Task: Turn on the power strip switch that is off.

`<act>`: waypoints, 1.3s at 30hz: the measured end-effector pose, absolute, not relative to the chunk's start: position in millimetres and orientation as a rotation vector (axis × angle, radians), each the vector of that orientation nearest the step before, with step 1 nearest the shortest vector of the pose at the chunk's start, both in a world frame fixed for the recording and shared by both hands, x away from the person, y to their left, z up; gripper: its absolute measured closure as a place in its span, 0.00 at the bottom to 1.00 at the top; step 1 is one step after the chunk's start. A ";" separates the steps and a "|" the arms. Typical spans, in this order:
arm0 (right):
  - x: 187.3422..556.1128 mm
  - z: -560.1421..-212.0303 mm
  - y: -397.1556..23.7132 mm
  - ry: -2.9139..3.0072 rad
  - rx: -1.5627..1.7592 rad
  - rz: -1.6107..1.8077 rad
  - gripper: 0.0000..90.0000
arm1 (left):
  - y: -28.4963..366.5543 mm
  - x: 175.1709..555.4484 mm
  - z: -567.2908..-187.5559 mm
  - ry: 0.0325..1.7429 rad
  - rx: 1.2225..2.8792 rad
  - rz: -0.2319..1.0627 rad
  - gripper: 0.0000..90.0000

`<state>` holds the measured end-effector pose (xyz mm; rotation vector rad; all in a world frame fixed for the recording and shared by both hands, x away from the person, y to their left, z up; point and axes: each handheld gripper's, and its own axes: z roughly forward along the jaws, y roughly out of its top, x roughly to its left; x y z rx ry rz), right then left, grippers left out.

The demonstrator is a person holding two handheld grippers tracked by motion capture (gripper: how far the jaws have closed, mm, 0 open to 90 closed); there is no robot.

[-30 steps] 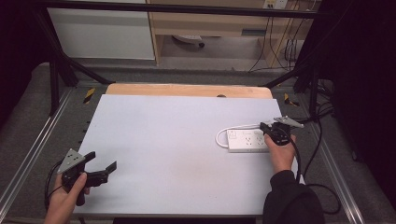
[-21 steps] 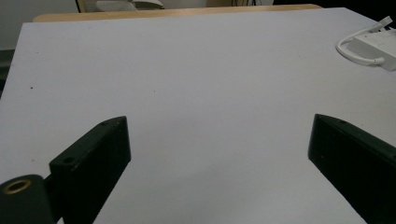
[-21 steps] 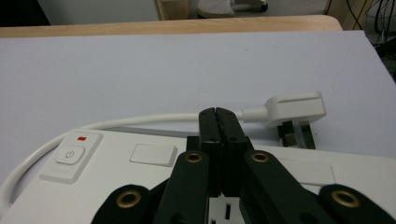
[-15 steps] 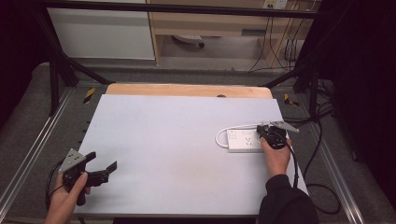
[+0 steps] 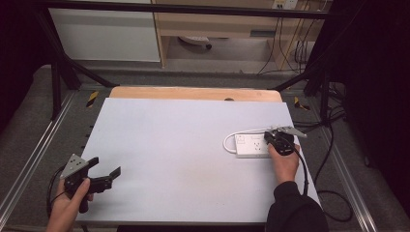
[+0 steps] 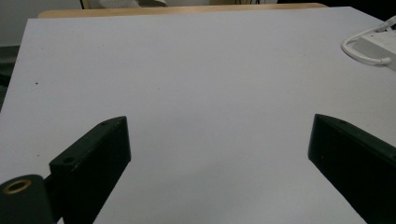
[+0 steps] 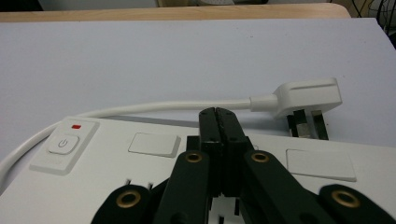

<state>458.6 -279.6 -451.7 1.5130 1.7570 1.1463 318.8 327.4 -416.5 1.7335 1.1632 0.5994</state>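
White tabletop (image 5: pixel 183 145), power strip (image 5: pixel 251 145) at its right side under the right gripper (image 5: pixel 278 141).

Its long axis runs left-right across the table, switch (image 7: pixel 63 144) end toward the centre, cord (image 7: pixel 154 108) looping round behind to the plug (image 7: pixel 306 98) lying just beyond it. The right gripper's jaws are pressed together, tips over the strip's top face; pressing well likely means coming straight down without sliding. The left gripper (image 5: pixel 99 180) is held spread wide, well apart, near the front-left corner.

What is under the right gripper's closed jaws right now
The white power strip lies under the right gripper, jaws shut above its top face. Its power button and plug are visible; the part beneath the jaws is covered.
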 end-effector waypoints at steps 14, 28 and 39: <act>460.0 -452.0 -279.3 1.758 1.509 1.160 1.00 | 327.3 318.6 -416.5 1.164 1.731 0.600 0.07; 459.8 -452.3 -277.1 1.765 1.492 1.154 1.00 | 326.9 318.6 -416.8 1.165 1.733 0.599 0.07; 459.6 -452.6 -277.2 1.765 1.487 1.153 1.00 | 327.4 318.9 -417.2 1.171 1.736 0.600 0.07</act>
